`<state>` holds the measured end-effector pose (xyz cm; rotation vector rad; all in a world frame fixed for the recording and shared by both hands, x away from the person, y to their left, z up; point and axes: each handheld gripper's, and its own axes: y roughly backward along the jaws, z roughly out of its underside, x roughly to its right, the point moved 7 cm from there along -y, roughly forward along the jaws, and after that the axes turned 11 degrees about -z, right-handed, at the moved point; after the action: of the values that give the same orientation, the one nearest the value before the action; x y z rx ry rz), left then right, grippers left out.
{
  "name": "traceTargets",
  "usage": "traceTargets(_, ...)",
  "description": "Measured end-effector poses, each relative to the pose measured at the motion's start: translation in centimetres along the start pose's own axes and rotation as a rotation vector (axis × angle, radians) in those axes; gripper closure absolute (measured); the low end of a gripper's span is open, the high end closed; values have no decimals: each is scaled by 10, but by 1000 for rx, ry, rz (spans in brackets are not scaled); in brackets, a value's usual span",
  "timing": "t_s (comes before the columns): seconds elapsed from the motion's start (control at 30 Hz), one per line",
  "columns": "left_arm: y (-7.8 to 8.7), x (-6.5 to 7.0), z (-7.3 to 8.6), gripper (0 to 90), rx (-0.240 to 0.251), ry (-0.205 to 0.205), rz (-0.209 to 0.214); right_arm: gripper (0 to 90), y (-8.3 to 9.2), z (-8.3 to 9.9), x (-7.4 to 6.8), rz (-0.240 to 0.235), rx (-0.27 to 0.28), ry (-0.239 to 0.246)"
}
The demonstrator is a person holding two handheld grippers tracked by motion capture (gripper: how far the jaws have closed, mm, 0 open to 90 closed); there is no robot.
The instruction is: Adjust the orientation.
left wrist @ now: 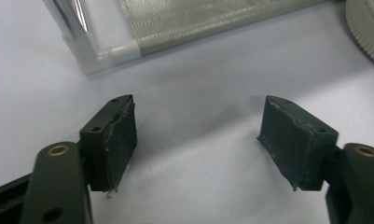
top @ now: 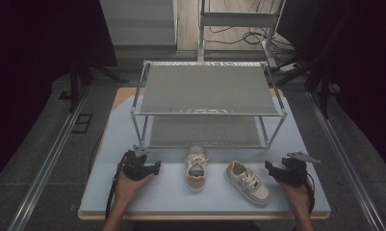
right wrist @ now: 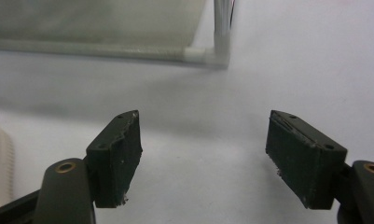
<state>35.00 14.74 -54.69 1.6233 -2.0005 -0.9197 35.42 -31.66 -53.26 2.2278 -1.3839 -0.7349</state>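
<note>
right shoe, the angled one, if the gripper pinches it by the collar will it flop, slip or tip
The right shoe looks small and low, so probably light and unlikely to tip on its flat sole. Its upper seems soft fabric with laces, so the collar would likely squash between the pads and the toe may droop. The open right gripper sits beside it on a smooth mat, where a push might slide it.

The counter [top: 133, 192] has a pale blue-grey top over a wooden edge and stands on a grey floor [top: 32, 159]. Metal rails [top: 51, 159] run along the floor on the left and right of it. Dark curtains [top: 32, 38] close off both sides of the room. At the far end stands a white cabinet [top: 137, 21], and right of it a metal frame [top: 238, 19] with black cables [top: 238, 36] lying on a lighter floor. The light is dim
</note>
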Motion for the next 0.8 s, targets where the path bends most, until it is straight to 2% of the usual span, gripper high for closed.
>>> traceTargets(0.1, 7, -2, 0, 282, 22, 5, -4, 278, 7, -3, -5, -14, 33, 12)
traceTargets(0.17, 17, -3, -1, 318, 53, 21, 22, 305, 11, -4, -9, -28, 46, 17)
traceTargets(0.2, 17, -3, -1, 322, 53, 21, 22, 305, 11, -4, -9, -28, 46, 17)
traceTargets(0.23, 22, -2, -2, 322, 71, 32, 44, 340, 12, -5, -10, -33, 53, 23)
traceTargets(0.27, 27, -2, -3, 323, 84, 37, 61, 417, 15, -5, -14, -58, 69, 39)
traceTargets(0.3, 32, -2, -3, 323, 92, 44, 66, 417, 15, -5, -14, -58, 69, 39)
traceTargets(0.37, 41, -3, -3, 340, 107, 47, 60, 504, 20, -7, -19, -89, 89, 55)
traceTargets(0.4, 41, -3, -3, 348, 107, 47, 60, 504, 20, -7, -19, -89, 89, 55)
traceTargets(0.43, 45, -3, -3, 361, 120, 47, 61, 571, 25, -10, -24, -113, 101, 65)
traceTargets(0.47, 45, -3, -3, 372, 120, 47, 61, 571, 25, -10, -24, -113, 101, 65)
traceTargets(0.53, 48, -3, -3, 379, 129, 37, 59, 682, 34, -14, -30, -137, 116, 84)
traceTargets(0.57, 50, -3, -2, 380, 136, 29, 57, 777, 42, -17, -40, -186, 123, 101)
traceTargets(0.63, 56, -4, -2, 385, 162, 31, 43, 838, 49, -20, -53, -229, 132, 128)
traceTargets(0.67, 56, -4, -2, 392, 162, 31, 43, 838, 49, -20, -53, -229, 132, 128)
traceTargets(0.73, 62, -5, -3, 409, 177, 38, 36, 885, 55, -22, -71, -284, 130, 169)
traceTargets(0.77, 65, -4, -2, 441, 173, 39, 47, 894, 59, -23, -90, -329, 125, 212)
traceTargets(0.8, 69, -1, 0, 450, 150, 34, 83, 895, 59, -23, -100, -346, 116, 234)
